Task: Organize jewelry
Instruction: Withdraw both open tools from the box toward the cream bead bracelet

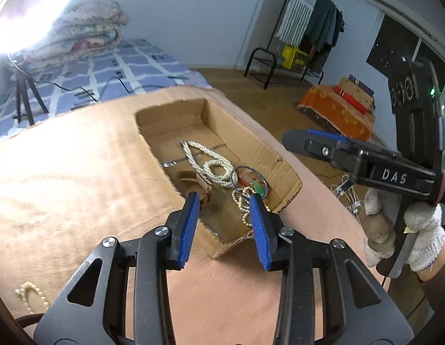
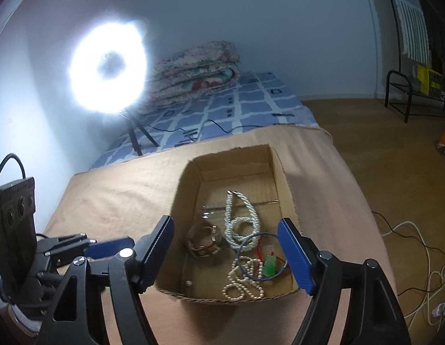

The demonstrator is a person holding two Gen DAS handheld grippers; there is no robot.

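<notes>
**Both tools empty above the jewelry box**

While my left wrist camera looks down, my left tool [image 1: 224,224] hangs partly open over the near end of the cardboard box [image 1: 288,169] with nothing between its blue pads. Inside the box lie a twisted white rope necklace [image 1: 206,159], a blue hoop [image 1: 245,176] with a green charm [image 1: 258,188], a strand of small pearl beads [image 1: 245,204] and a brown bangle [image 1: 193,181]. One more bead strand [image 1: 30,293] sits out on the tabletop [image 1: 64,172], at the lower left, well apart from the box. My right tool [image 1: 311,141] comes in from the right, held in my gloved hand [image 1: 420,230]; from this side I cannot tell how its jaws stand.

Seen from my right wrist camera, my right tool [image 2: 226,258] stands wide open and empty, its pads straddling the near part of the box [image 2: 191,178]. The bangle [image 2: 203,240], rope necklace [image 2: 242,218], hoop [image 2: 261,256], charm [image 2: 270,264] and pearl beads [image 2: 244,281] are heaped close together, the hoop lying over the beads and rope.

My worry is the tangle: reaching back into that pile could snag a pad on the hoop or a loop of beads and drag several pieces out at once. The box looks light, so a hooked strand might shift or tip it. The stray strand is easy to forget, lying at the tabletop's near edge.
</notes>
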